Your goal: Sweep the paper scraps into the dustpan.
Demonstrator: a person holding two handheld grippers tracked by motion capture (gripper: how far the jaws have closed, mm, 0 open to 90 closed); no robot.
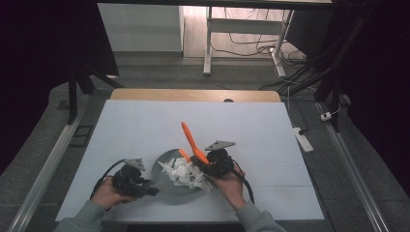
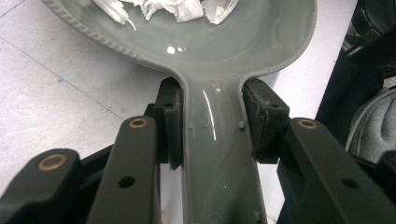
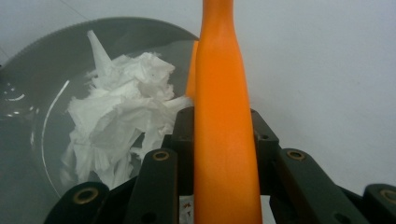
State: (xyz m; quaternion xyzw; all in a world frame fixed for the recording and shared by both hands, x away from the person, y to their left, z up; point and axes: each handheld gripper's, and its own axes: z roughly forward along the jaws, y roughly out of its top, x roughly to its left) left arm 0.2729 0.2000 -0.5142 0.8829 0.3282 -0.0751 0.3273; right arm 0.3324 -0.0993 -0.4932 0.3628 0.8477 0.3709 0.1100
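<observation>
Left claw (image 2: pixel 212 123) clamped on grey pan handle (image 2: pixel 217 154) | right claw (image 3: pixel 222 140) clamped on orange spatula handle (image 3: pixel 223 140)

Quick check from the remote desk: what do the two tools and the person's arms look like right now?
Both tools, left tool and right tool, are black, each topped by a grey three-cornered plate and trailing a black cable. The jaw arms show brass-coloured rivets in the gripper views. The person wears grey sleeves.

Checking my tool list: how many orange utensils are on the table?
1: the orange plastic utensil, held by the right gripper over the grey pan.
</observation>
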